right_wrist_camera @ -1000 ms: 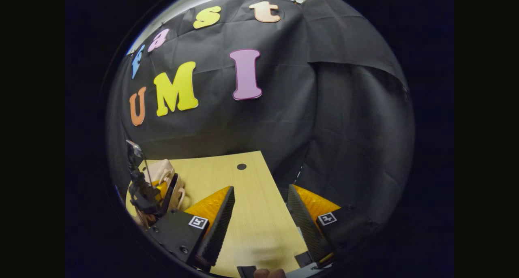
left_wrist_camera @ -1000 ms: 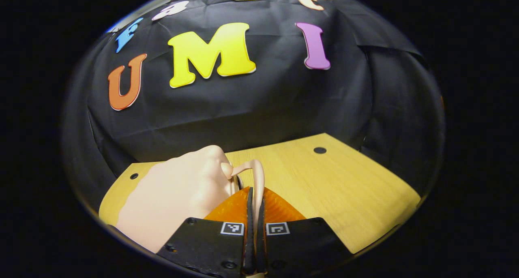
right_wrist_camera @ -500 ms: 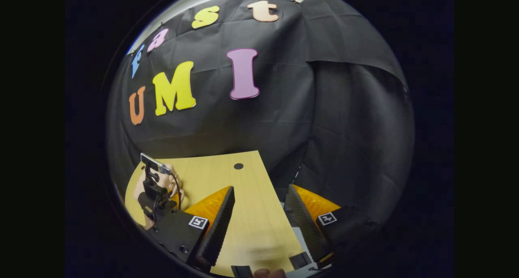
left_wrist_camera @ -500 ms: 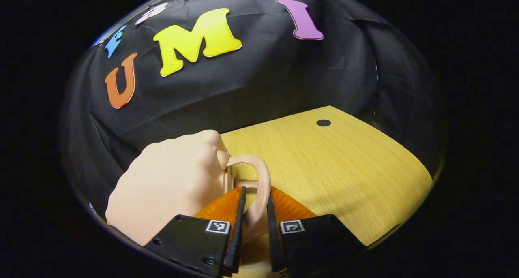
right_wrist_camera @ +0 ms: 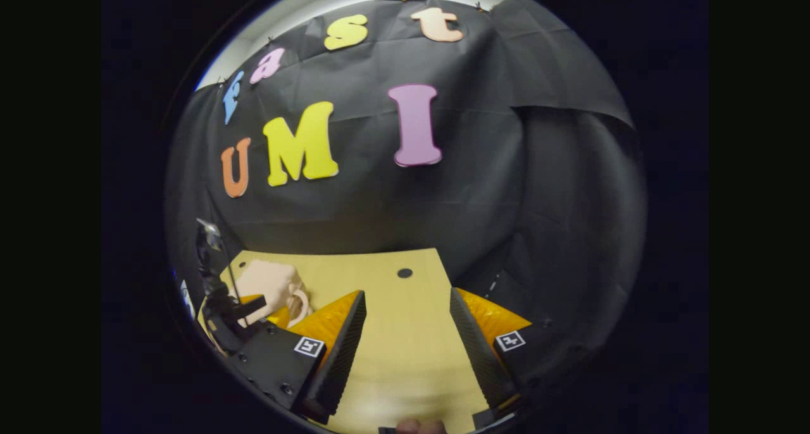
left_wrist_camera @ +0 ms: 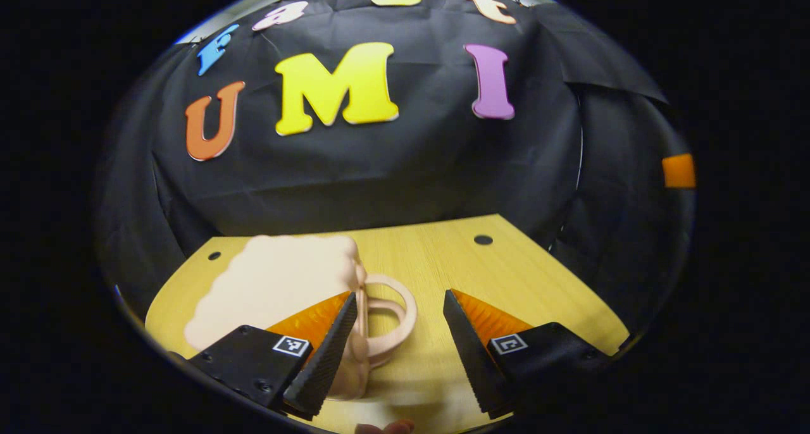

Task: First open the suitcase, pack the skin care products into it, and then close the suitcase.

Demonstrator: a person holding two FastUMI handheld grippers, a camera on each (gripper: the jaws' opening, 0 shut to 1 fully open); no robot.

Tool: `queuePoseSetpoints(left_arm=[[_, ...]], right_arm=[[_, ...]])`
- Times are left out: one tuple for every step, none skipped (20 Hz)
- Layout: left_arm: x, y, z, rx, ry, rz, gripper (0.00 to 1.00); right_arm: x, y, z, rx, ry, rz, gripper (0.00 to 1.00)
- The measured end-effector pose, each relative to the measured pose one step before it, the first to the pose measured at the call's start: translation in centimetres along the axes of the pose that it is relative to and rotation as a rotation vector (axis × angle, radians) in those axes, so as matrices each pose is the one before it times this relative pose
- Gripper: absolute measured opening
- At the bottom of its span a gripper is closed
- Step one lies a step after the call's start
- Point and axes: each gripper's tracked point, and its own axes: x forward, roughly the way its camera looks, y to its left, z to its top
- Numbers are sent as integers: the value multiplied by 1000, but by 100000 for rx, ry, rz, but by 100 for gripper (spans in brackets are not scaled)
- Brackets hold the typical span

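Now | one suitcase (left_wrist_camera: 278,282) on table (left_wrist_camera: 506,276) | two hand-held grippers, left (left_wrist_camera: 395,352), right (right_wrist_camera: 405,352), both apart

Both views dim overall; light comes from above, bright strip at top of frame over the black cloth wall (right_wrist_camera: 443,219). Pale yellow wood-grain tabletop (left_wrist_camera: 525,276) is brightest surface, w/ soft shadows under finger bases. Heavy fisheye bend twd edges. Peach-pink rounded plastic suitcase (left_wrist_camera: 278,282) slightly motion-blurred in left gripper view; lower centre tabletop smeared.
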Motion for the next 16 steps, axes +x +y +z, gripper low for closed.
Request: queuePoseSetpoints(left_arm=[[-862, 1074, 2313, -1386, -4577, 2423, 89], [-618, 1050, 2165, -1563, -4373, 2548, 89], [-764, 1046, 2084, -2149, -4059, 2207, 90], [-445, 575, 2027, -1793, -3842, 1190, 92], [-131, 505, 2050, -733, -3768, 1024, 93], [-255, 660, 1899, 302, -3584, 1061, 93], [-350, 571, 1685, 709, -2962, 1425, 94], [-142, 401, 1333, -30, -2824, 338, 95], [-117, 177, 1223, -300, -2165, 40, 96], [-304, 94, 1043, -453, -2047, 1, 96], [-243, 215, 921, -122, -1521, 57, 96], [-88, 159, 537, -435, -717, 79, 100], [-54, -70, 377, -563, -691, -238, 96], [78, -117, -1, -812, -17, -378, 96], [-9, -215, -26, -731, 267, -609, 96], [-28, -280, -220, -751, 686, -558, 96]], right_arm=[[347, 1112, 976, -1151, -3119, 2148, 79], [238, 984, 981, -863, -3163, 1715, 79], [256, 978, 1040, -649, -3135, 1432, 74], [426, 919, 973, -560, -3101, 970, 80], [201, 858, 990, -614, -2824, 818, 80], [227, 636, 887, -599, -2926, 130, 80], [165, 565, 927, -457, -2824, 345, 81], [152, 403, 708, -80, -2564, -380, 82], [126, 390, 732, 221, -2215, 62, 82], [128, 354, 477, 208, -1587, -473, 82], [108, 150, 352, 299, -1200, -377, 79], [31, 222, 287, 244, -640, -353, 82], [51, 27, 107, 75, -396, -864, 82], [-5, -19, 48, -300, -624, -846, 81], [-22, 54, 177, -153, -372, -1025, 82], [-4, 139, 7, -210, -364, -627, 82]])
